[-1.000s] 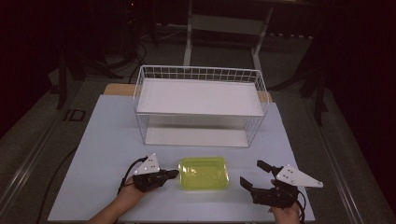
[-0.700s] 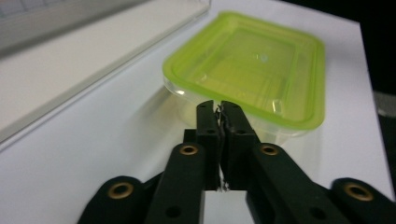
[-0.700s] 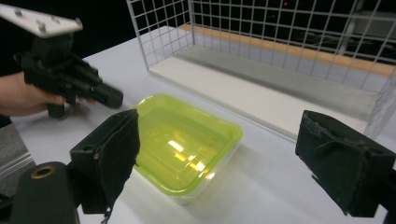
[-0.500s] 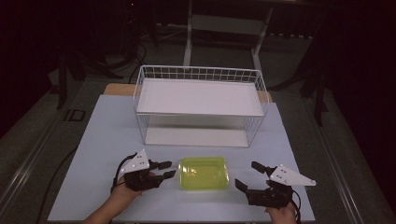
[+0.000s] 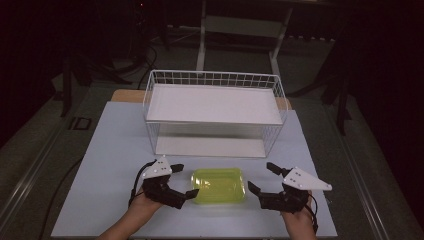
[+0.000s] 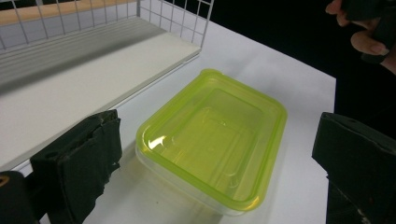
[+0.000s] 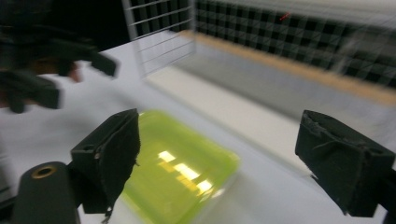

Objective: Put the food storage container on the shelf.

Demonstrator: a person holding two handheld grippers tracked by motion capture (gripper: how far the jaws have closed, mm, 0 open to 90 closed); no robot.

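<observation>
The white table (image 5: 115, 150) carries a white wire basket (image 5: 215, 80) standing on its far half, with a flat white shelf board (image 5: 215, 102) laid across it and an open space beneath. Nearer the person, just in front of the basket and between the two hands, lies a yellow-green lidded plastic container (image 5: 219, 185), flat on the table with its lid (image 6: 210, 135) seated all round as far as the left gripper view shows. The left gripper (image 5: 181, 181) sits at the container's left end, its jaws spread wide after having just been opening; a second ago they were pressed together at that end, and the hand has since lifted a little. In the left gripper view the container lies between and beyond the two black pads (image 6: 84, 158) with neither pad touching it, so nothing is held. The right gripper (image 5: 261, 179) waits just off the container's right end, jaws likewise spread and empty, in much the same place as before; its own view is blurred but shows the container ahead of the left-hand pad. My reading is that the left gripper has let go of the container or finished nudging it, and now both grippers are placed to take it from either end, perhaps for the basket.
</observation>
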